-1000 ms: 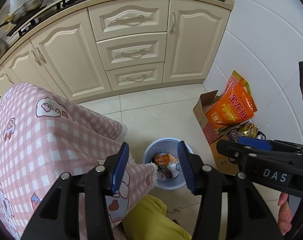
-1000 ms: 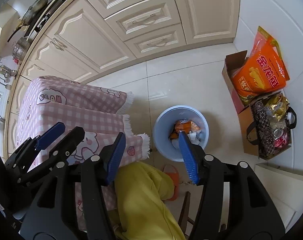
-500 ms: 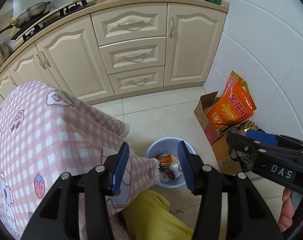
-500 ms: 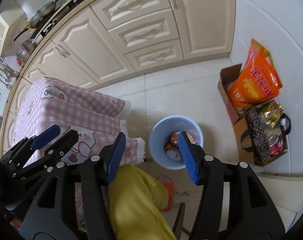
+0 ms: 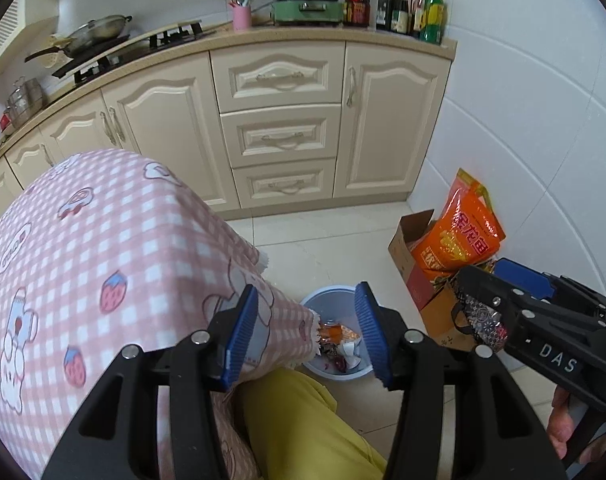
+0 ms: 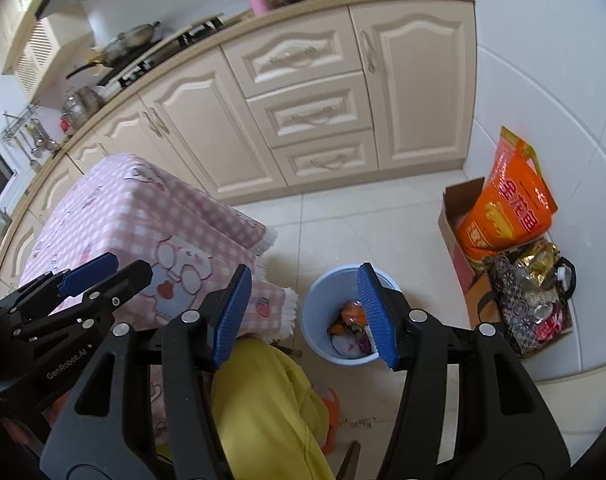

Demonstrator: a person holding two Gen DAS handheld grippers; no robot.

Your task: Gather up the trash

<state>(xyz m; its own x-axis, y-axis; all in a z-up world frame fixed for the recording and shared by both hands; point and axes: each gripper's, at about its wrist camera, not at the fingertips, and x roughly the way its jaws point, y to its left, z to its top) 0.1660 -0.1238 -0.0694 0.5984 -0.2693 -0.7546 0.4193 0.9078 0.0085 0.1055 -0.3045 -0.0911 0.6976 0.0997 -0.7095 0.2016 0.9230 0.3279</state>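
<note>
A light-blue bin (image 5: pixel 328 301) (image 6: pixel 322 296) stands on the tiled floor beside the table corner, with wrappers and crumpled trash (image 5: pixel 340 342) (image 6: pixel 350 319) inside. My left gripper (image 5: pixel 306 289) hovers high over the table edge and the bin, open, nothing between its blue pads. My right gripper (image 6: pixel 304 268) is open and empty too, held above the bin. Each gripper shows in the other's view: the right gripper (image 5: pixel 481 269) at the right, the left gripper (image 6: pixel 129 263) at the left. The pink checked tablecloth (image 5: pixel 103 240) (image 6: pixel 143 208) hides part of the bin in the left wrist view.
A cardboard box with an orange bag (image 5: pixel 463 236) (image 6: pixel 507 208) and a patterned bag of packets (image 6: pixel 531 300) stand against the white wall. Cream cabinets (image 5: pixel 279 132) run behind. A person's yellow trouser leg (image 5: pixel 303 420) (image 6: pixel 263 400) and an orange slipper (image 6: pixel 331 400) are below me.
Both grippers have drawn back and tilted up: the bin has slid lower and looks smaller, and the counter top has come into view. The jaws' spread is the same.
</note>
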